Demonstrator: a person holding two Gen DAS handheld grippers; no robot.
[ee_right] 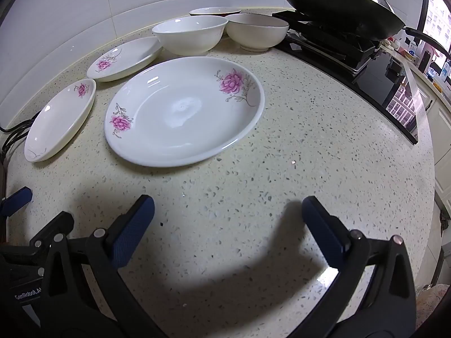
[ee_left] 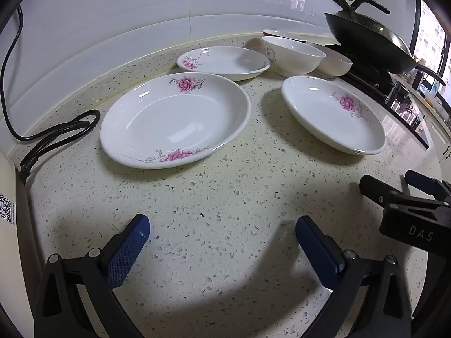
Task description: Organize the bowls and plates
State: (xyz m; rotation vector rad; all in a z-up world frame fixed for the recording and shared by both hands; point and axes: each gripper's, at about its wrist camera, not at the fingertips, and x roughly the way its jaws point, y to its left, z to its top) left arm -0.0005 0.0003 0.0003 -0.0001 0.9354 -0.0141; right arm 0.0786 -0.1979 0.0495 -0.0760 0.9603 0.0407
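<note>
Rearmost bowl [ee_right: 215, 11] sits half hidden behind two nearer bowls [ee_right: 190, 35]

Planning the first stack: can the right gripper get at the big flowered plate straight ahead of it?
Probably yes. The right gripper is open and empty, and only bare countertop lies between it and the plate, whose near rim is unobstructed.
</note>
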